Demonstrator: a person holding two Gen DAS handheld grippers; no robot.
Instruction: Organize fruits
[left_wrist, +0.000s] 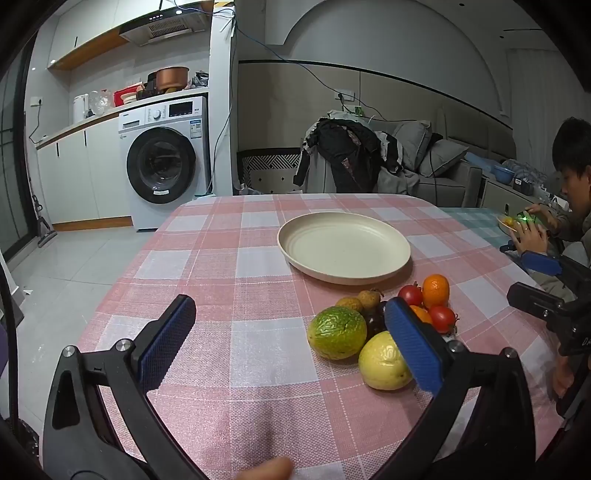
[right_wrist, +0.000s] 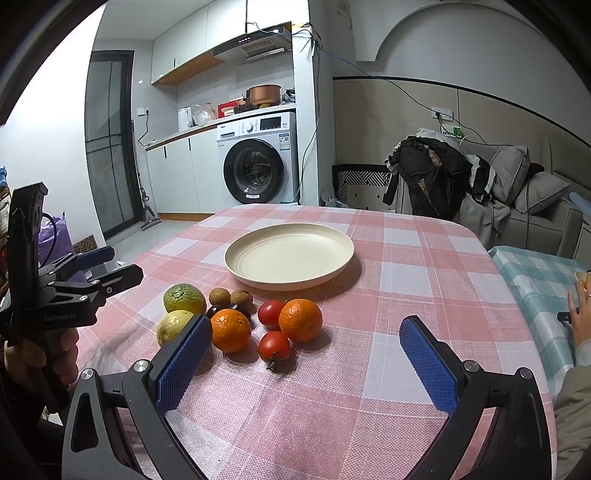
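Observation:
A cream plate (left_wrist: 343, 245) (right_wrist: 290, 254) stands empty on the pink checked tablecloth. Just in front of it lies a cluster of fruit: a green citrus (left_wrist: 337, 332) (right_wrist: 184, 298), a yellow one (left_wrist: 384, 361) (right_wrist: 173, 325), two oranges (right_wrist: 300, 319) (right_wrist: 231, 329), two tomatoes (right_wrist: 271, 314) (right_wrist: 274, 346), two brown longans (right_wrist: 219, 296) (right_wrist: 241, 296). My left gripper (left_wrist: 290, 341) is open and empty, left of the fruit, its right finger over the yellow citrus. My right gripper (right_wrist: 306, 360) is open and empty just before the fruit.
The table (right_wrist: 406, 266) ends at a rounded far edge. A second table with a teal cloth (right_wrist: 539, 273) adjoins on the right, where a seated person (left_wrist: 569, 192) handles things. A washing machine (left_wrist: 164, 158) and a clothes-covered sofa (left_wrist: 369, 155) stand beyond.

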